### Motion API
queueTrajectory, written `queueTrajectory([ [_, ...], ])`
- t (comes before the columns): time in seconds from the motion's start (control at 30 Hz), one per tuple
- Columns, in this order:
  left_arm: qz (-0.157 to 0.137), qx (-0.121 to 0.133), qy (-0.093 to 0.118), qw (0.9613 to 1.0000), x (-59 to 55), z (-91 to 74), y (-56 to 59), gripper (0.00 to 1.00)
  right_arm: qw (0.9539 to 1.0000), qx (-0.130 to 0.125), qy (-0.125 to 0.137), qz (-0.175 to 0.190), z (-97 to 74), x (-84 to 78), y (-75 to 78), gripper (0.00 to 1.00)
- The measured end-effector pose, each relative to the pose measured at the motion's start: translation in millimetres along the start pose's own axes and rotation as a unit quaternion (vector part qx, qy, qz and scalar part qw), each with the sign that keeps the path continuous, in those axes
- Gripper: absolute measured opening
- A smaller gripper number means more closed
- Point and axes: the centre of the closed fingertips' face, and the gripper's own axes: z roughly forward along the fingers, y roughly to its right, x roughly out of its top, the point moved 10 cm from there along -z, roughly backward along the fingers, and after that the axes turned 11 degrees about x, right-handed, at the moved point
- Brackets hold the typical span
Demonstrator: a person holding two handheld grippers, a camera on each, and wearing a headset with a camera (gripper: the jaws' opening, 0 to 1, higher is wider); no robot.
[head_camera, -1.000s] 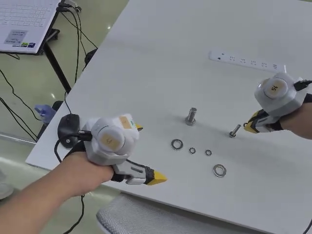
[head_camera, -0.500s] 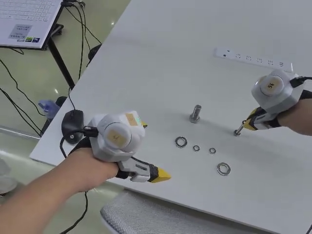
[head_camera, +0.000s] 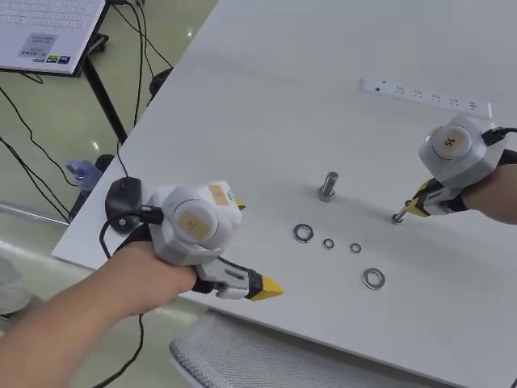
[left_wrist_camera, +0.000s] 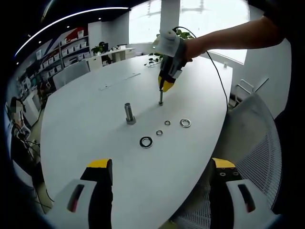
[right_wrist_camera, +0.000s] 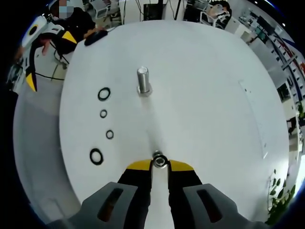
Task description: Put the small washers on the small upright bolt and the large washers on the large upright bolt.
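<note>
The small bolt point(head_camera: 398, 216) stands at the right of the white table point(head_camera: 266, 105), and my right gripper point(head_camera: 414, 210) is shut on its top; its yellow fingertips point(right_wrist_camera: 138, 165) pinch the small bolt point(right_wrist_camera: 159, 160). The large bolt point(head_camera: 328, 186) stands upright and free, left of it. Two large washers point(head_camera: 304, 234) point(head_camera: 373, 279) and two small washers point(head_camera: 329, 243) point(head_camera: 355, 248) lie flat in a row in front of the bolts. My left gripper point(head_camera: 253, 247) hovers open over the front edge, with nothing held. The left gripper point(left_wrist_camera: 161, 164) looks along the large washer point(left_wrist_camera: 146, 141) toward the large bolt point(left_wrist_camera: 129, 113).
A white power strip point(head_camera: 426, 97) lies at the back right. A black round device point(head_camera: 121, 206) with a cable sits at the table's left edge. A laptop point(head_camera: 44, 32) stands on a stand to the far left. A grey chair point(head_camera: 242, 356) is under the front edge.
My right gripper has closed the small gap to the small bolt and now grips its top. The left gripper has barely moved. The camera has shifted a little.
</note>
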Motion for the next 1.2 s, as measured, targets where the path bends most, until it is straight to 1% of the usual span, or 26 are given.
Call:
queueTrajectory([
  [0.13, -0.002, 0.000, -0.001, 1.0000, -1.3, 0.0, -0.6, 0.83, 1.0000, 0.000, 0.002, -0.001, 1.8, 0.8, 0.5, 0.13],
  [0.53, -0.003, 0.000, -0.007, 1.0000, -4.3, 1.2, -2.8, 0.82, 0.9999, 0.004, -0.010, -0.001, 13.2, -0.3, 4.0, 0.13],
  [0.63, -0.007, 0.001, -0.007, 0.9999, -5.4, 0.8, -5.2, 0.82, 0.9999, 0.005, -0.012, 0.001, 17.3, 0.1, 5.1, 0.13],
  [0.83, -0.006, 0.002, -0.011, 0.9999, -7.2, 1.7, -6.8, 0.82, 0.9998, 0.008, -0.019, 0.000, 25.2, -0.4, 6.9, 0.13],
  [1.2, -0.009, 0.001, -0.017, 0.9998, -10.3, 0.5, -7.3, 0.82, 0.9997, 0.009, -0.023, 0.006, 36.6, -3.8, 11.7, 0.13],
])
